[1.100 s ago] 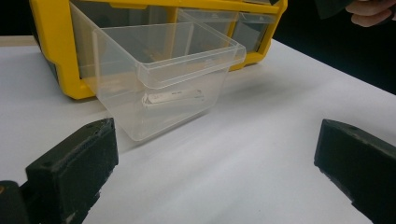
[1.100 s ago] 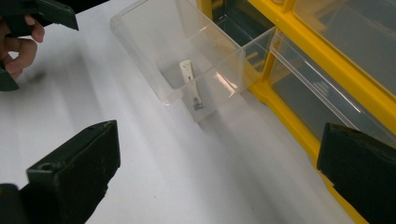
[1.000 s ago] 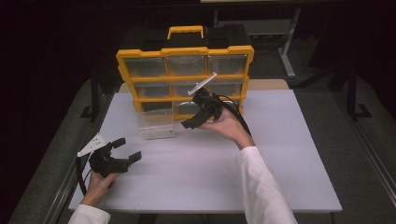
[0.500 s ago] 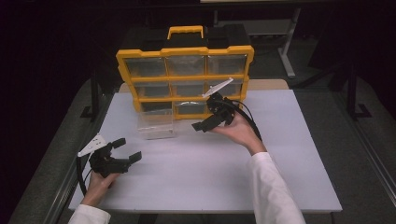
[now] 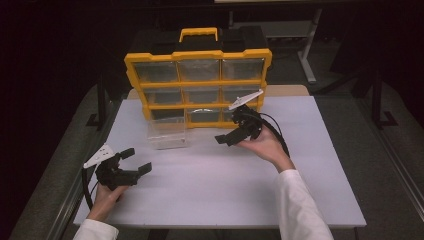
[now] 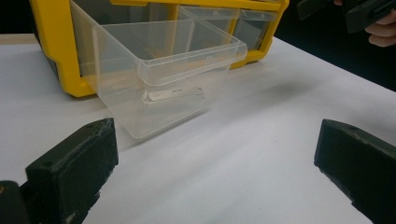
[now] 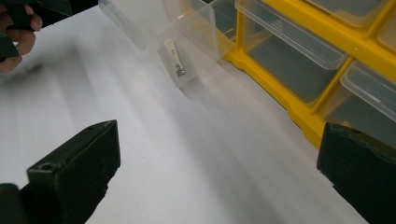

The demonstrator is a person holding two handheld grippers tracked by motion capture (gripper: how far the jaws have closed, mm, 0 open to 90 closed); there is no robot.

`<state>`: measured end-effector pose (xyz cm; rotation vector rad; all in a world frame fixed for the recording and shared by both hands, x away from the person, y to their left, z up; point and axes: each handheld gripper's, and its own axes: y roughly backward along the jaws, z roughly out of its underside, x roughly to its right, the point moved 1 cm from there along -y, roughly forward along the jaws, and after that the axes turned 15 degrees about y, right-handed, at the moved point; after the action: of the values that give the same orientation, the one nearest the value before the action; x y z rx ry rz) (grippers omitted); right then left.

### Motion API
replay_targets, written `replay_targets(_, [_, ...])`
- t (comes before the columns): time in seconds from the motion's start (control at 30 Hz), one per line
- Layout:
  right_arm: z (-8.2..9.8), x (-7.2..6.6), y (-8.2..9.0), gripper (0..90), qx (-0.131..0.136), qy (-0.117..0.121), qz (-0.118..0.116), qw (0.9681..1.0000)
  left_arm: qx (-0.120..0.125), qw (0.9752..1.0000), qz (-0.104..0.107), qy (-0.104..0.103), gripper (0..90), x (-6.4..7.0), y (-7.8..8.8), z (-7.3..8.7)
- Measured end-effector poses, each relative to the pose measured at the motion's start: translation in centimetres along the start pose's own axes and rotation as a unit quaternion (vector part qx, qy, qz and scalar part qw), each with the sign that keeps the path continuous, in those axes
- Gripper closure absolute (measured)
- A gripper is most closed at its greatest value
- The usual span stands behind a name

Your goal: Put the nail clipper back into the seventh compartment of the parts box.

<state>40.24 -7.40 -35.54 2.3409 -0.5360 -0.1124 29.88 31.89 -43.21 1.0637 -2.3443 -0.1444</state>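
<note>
A yellow organiser case with clear drawers stands upright at the table's far side. One clear drawer is out of the case and rests on the table just in front of it; a small white part lies inside it. My left gripper is held low at the near left, open and empty, facing that drawer. My right gripper hovers right of the drawer, in front of the case, open with nothing between its jaws.
The white table top extends toward me between both hands. A dark floor and table legs lie beyond the case. The table's left edge runs close to my left hand.
My right gripper has drawn back from the case front, moving right and toward me. The left gripper has stayed put.
</note>
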Motion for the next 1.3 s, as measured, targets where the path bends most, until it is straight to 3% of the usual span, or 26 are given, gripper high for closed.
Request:
replay_targets(0.3, [2.5, 0.0, 1.4, 0.0, 0.016, -0.021, 0.012, 0.9996, 0.000, 1.0000, -0.001, -0.001, 0.0, 0.0, 0.0, 0.0])
replay_targets(1.0, [7.1, -0.2, 3.2, 0.0, 0.019, -0.043, 0.041, 0.9981, -0.004, 1.0000, -0.003, -0.003, 0.0, 0.0, -0.1, 0.1])
replay_targets(1.3, [9.3, -0.4, 4.1, 0.0, 0.032, -0.054, 0.054, 0.9965, -0.005, 1.0000, -0.004, -0.004, 0.0, 0.0, -0.1, 0.1])
